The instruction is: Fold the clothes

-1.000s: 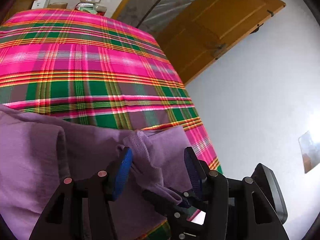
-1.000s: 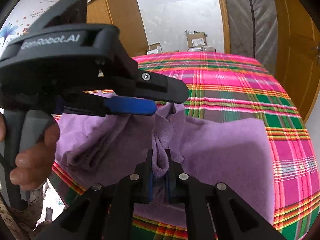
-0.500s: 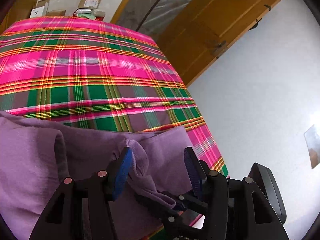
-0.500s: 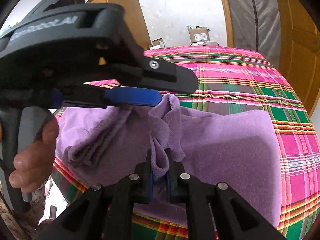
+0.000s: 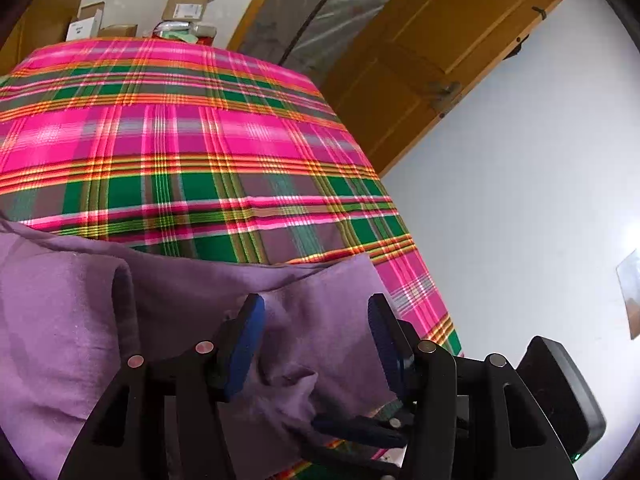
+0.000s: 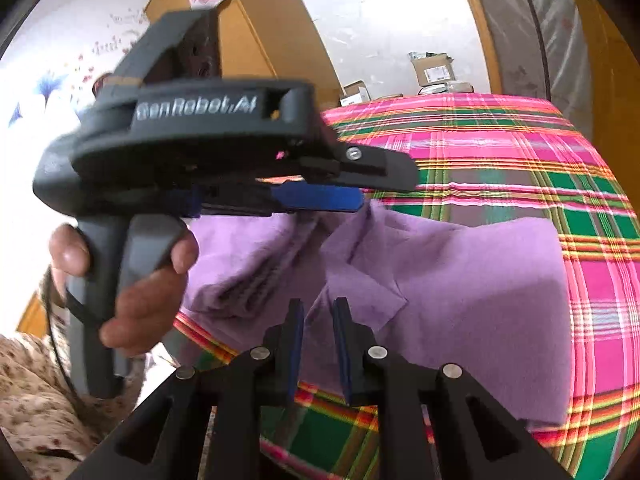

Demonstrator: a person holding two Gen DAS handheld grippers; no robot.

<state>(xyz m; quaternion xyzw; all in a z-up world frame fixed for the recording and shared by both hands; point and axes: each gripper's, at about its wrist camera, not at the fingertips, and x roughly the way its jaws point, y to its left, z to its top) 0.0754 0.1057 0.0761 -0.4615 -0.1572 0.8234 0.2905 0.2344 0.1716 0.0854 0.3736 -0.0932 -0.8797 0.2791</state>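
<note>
My right tool [image 6: 318, 344] had just been opening, nothing between; left tool [image 5: 316, 340] wide, empty. Fold laid on purple fleece garment [image 6: 460, 272]; next, regrip an edge.

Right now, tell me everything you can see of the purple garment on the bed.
The purple garment is a soft, fleecy-looking lilac cloth lying on the pink and green plaid bedcover, near its front edge. Its right part lies flat and smooth; toward the left it bunches into layered folds, with a loose flap dropped in the middle. The right tool has just been opening its jaws, and nothing is pinched between them now. The left tool hangs open over the folds, cloth lying between its pads without being clamped.
</note>
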